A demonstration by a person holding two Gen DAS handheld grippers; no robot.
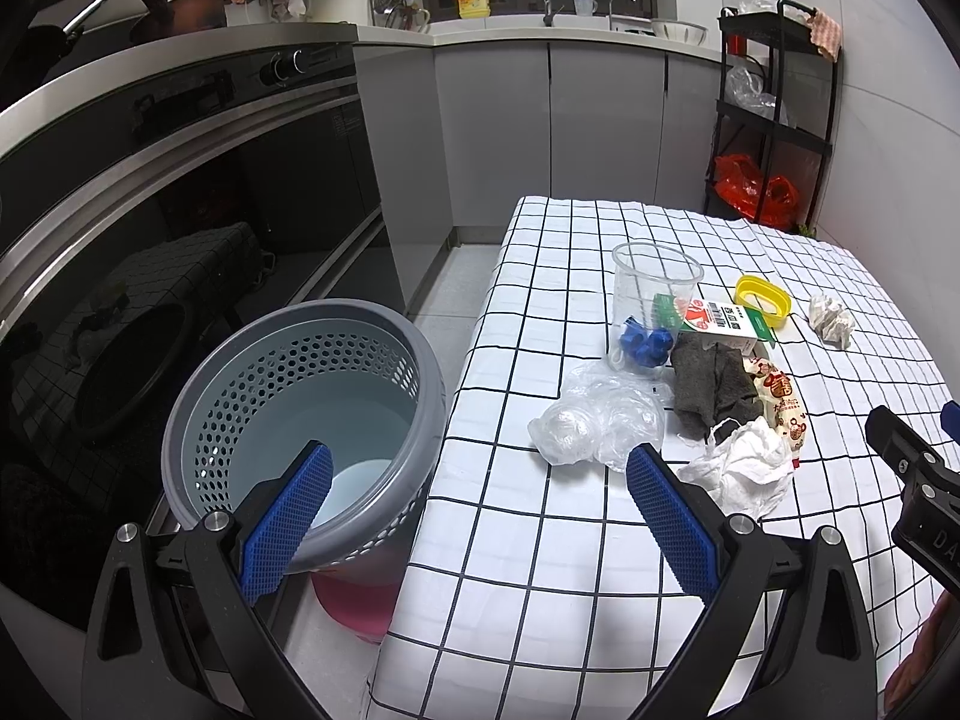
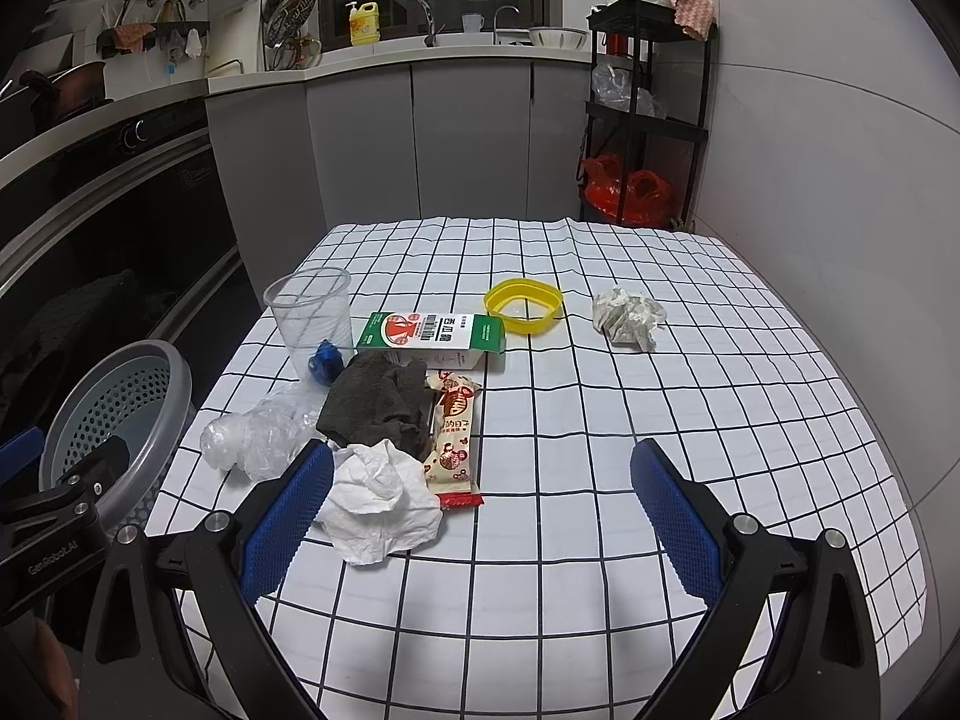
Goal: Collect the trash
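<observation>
Kitchen cabinets and a dark oven front are framing a table (image 2: pixel 660 396) under a checked cloth, where the trash is lying in a loose heap at centre-left of the right wrist view. A crumpled white tissue (image 2: pixel 384 504) is sitting nearest, touching a snack wrapper (image 2: pixel 457 438) and a dark rag (image 2: pixel 378 405); a clear plastic bag (image 2: pixel 258 438), a green carton (image 2: pixel 429 333), a plastic cup (image 2: pixel 312 315), a yellow ring (image 2: pixel 524 305) and a grey paper ball (image 2: pixel 627 315) are lying farther out. Beside the table's left edge, at lower left of the left wrist view, a grey perforated bin (image 1: pixel 300 420) is standing open. Both the left gripper (image 1: pixel 477 516) and the right gripper (image 2: pixel 480 510) are hovering with jaws spread wide, holding nothing. Collecting seems to be just starting: nothing is gripped yet. The next move is probably asking the right gripper to shift left and straddle the tissue before closing.
</observation>
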